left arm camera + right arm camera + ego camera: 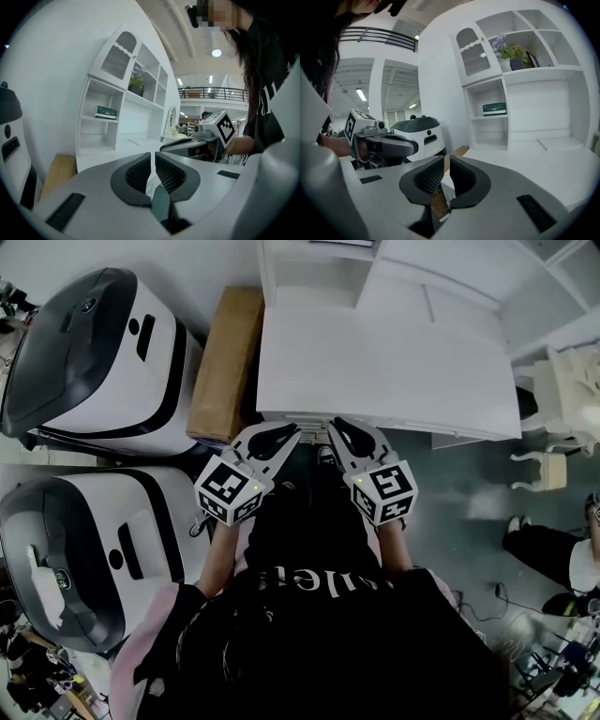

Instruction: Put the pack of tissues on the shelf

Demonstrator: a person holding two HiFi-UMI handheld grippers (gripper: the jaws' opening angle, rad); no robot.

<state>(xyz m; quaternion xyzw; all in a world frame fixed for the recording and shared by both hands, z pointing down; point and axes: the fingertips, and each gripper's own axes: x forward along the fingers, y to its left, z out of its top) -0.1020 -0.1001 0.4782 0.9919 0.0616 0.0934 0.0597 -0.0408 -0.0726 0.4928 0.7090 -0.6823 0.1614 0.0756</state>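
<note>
A green-and-white pack of tissues (106, 112) lies on a middle shelf of the white shelf unit (117, 84), at its left compartment. It shows in the right gripper view too, the pack (494, 108) far ahead of the jaws. My left gripper (289, 432) and right gripper (335, 426) hang side by side at the near edge of the white counter (394, 362). Both are shut with nothing between the pads. In the left gripper view the left gripper (153, 158) points at the shelf unit, with the right gripper (187, 143) beside it.
Two white-and-black machines (94, 352) (84, 549) stand at the left. A brown cardboard box (225, 362) stands between them and the counter. A potted plant (508, 49) is on an upper shelf. White ornate furniture (562, 399) and a seated person (553, 559) are at the right.
</note>
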